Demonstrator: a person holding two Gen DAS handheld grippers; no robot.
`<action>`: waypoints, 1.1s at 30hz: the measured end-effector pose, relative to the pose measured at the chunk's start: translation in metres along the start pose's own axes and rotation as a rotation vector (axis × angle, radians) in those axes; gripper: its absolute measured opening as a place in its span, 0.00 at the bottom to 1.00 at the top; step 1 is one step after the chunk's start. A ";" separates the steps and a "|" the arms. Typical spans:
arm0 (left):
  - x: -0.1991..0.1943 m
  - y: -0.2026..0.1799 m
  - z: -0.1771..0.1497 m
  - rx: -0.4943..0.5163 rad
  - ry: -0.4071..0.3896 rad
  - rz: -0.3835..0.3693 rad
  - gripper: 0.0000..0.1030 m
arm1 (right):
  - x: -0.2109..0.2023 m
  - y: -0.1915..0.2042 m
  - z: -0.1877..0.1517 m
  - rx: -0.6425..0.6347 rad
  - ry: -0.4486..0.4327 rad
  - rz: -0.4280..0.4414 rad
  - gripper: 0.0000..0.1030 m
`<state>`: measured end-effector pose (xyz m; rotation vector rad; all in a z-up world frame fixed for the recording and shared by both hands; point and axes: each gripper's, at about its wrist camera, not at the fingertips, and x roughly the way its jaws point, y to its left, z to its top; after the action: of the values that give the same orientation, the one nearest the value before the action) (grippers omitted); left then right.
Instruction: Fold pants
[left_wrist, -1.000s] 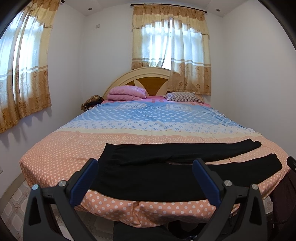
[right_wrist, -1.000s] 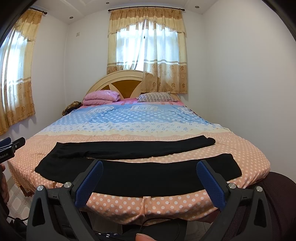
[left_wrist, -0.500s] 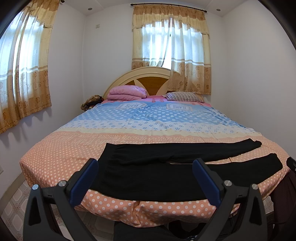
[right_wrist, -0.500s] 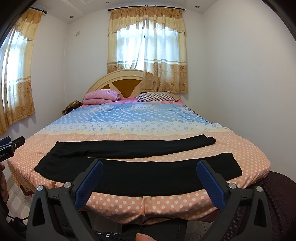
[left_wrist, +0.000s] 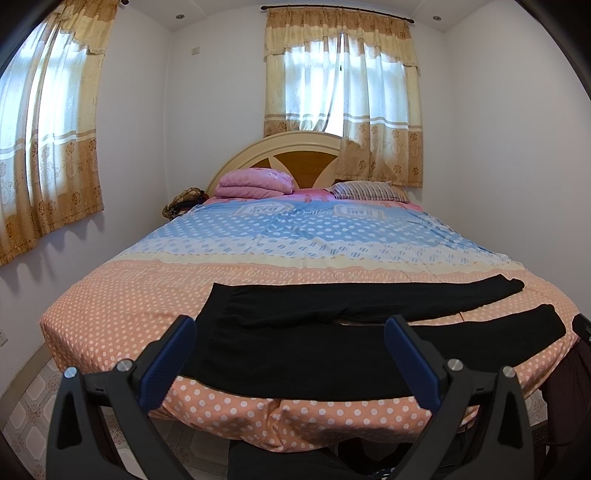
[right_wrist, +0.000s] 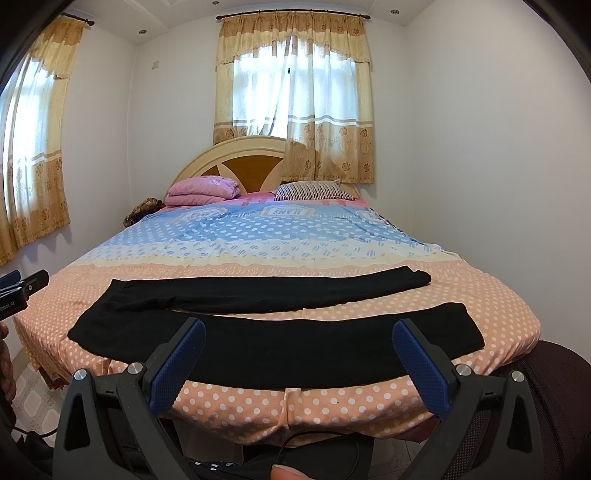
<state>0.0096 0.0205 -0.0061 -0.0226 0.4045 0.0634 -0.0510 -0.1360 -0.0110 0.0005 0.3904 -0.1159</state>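
Black pants (left_wrist: 295, 347) lie flat across the near end of the bed, waist to the left, both legs stretched to the right and spread apart. They also show in the right wrist view (right_wrist: 280, 350). My left gripper (left_wrist: 290, 339) is open and empty, held off the foot of the bed in front of the waist and near leg. My right gripper (right_wrist: 299, 343) is open and empty, in front of the near leg's middle. Neither touches the cloth.
The bed (left_wrist: 122, 317) has a polka-dot cover, pink near me and blue farther back. A pink folded blanket (left_wrist: 255, 182) and a striped pillow (left_wrist: 369, 190) lie by the headboard. Walls stand close on both sides. The left gripper's body (right_wrist: 18, 291) shows at the right view's left edge.
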 end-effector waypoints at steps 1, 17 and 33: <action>0.000 0.001 -0.001 0.000 -0.001 0.001 1.00 | 0.000 0.000 0.000 0.001 0.000 0.000 0.99; 0.001 0.004 -0.003 0.000 0.004 0.003 1.00 | 0.004 0.000 -0.001 -0.001 0.013 0.000 0.99; 0.037 0.010 -0.018 -0.004 0.082 0.021 1.00 | 0.038 0.009 -0.027 -0.053 0.088 0.033 0.99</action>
<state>0.0358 0.0320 -0.0371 -0.0252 0.4863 0.0840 -0.0252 -0.1310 -0.0502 -0.0406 0.4808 -0.0735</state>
